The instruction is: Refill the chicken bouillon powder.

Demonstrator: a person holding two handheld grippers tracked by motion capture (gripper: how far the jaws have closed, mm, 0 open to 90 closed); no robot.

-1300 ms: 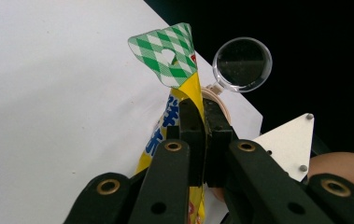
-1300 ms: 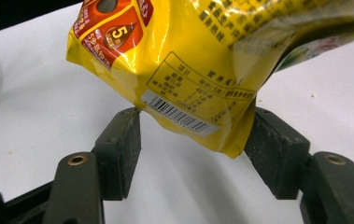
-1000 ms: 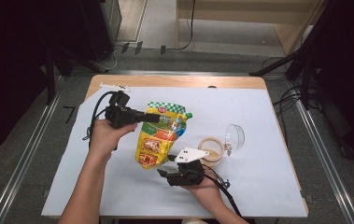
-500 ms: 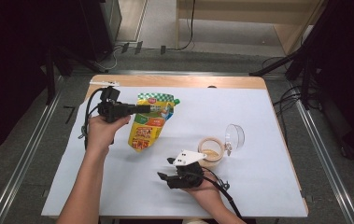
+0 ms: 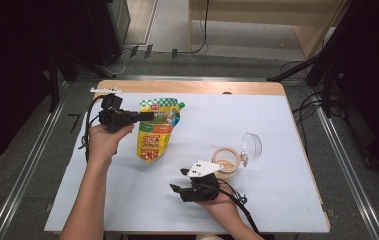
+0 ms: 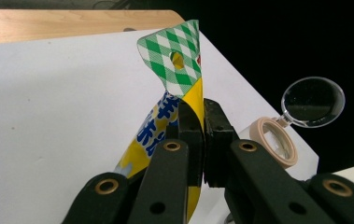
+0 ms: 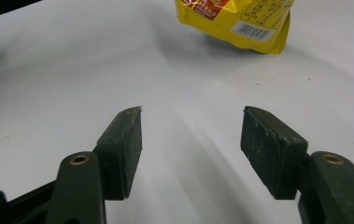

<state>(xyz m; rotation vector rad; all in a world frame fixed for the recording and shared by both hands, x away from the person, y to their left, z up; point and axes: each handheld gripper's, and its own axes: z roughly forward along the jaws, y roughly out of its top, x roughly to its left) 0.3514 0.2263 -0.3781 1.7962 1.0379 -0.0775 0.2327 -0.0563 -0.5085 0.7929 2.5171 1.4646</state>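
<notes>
A yellow food pouch [image 5: 156,131] with a green-checked top hangs lifted over the white sheet, its upper edge pinched by my left gripper [image 5: 149,116], which is shut on it. In the left gripper view the jaws clamp the pouch [image 6: 177,70] just below its checked corner. My right gripper [image 5: 177,181] rests near the table's front, jaws apart with nothing between them [image 7: 191,140]. The pouch's bottom end [image 7: 240,21] hangs ahead of it. A small beige jar [image 5: 226,161] stands open, its clear lid [image 5: 251,146] hinged back, just right of the right gripper.
A white sheet [image 5: 277,125] covers the wooden table [image 5: 187,87]. Cables trail from both grippers. Metal rails run along the floor on either side, and dark equipment stands at the back left.
My left gripper has carried the pouch to the left and a little down, away from the jar. The right gripper has stayed where it was.
</notes>
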